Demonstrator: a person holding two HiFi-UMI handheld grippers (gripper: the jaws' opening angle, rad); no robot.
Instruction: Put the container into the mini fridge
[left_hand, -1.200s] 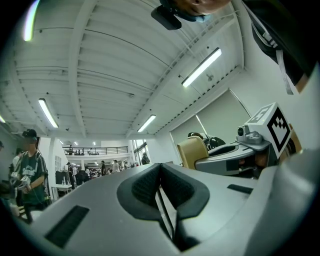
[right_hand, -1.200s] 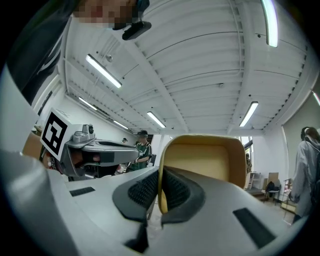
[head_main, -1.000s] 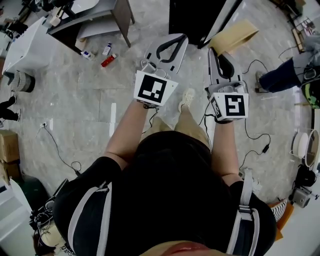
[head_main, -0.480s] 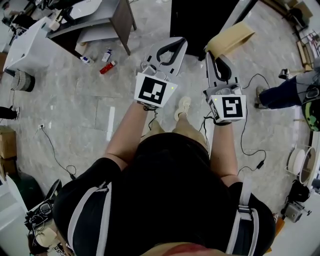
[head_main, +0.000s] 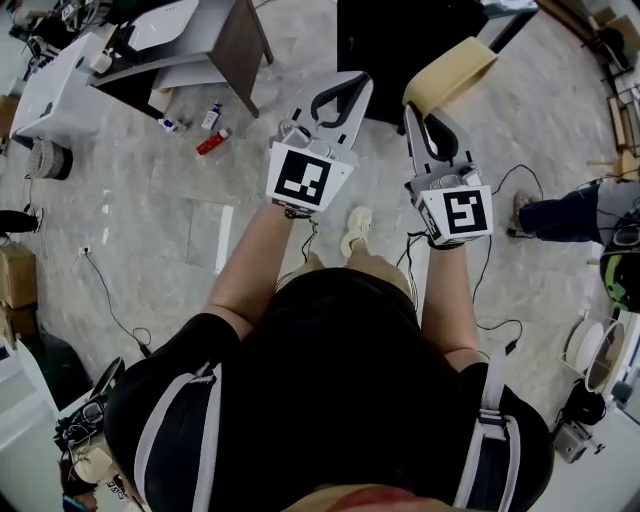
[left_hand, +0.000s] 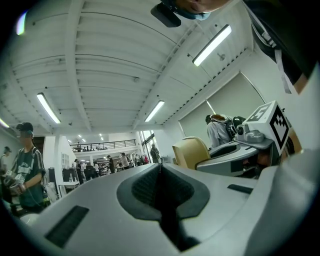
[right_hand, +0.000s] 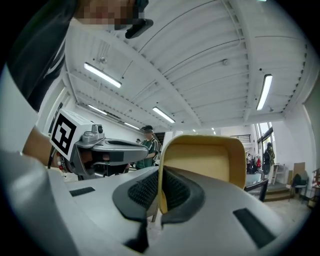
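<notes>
A person in a black top (head_main: 340, 370) is standing on a grey marble floor (head_main: 150, 230), the left gripper (head_main: 356, 84) pinched together and empty. The right gripper (head_main: 413, 112) is clamping the wall of a tan, shallow plastic container (head_main: 452, 72) (tilted on edge) near a black box (head_main: 390, 40).

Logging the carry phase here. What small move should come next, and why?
Probably step toward the black cabinet ahead: the right gripper is shut on the tan container by its wall, the left gripper is shut and empty, and the container is not yet at the cabinet.
</notes>
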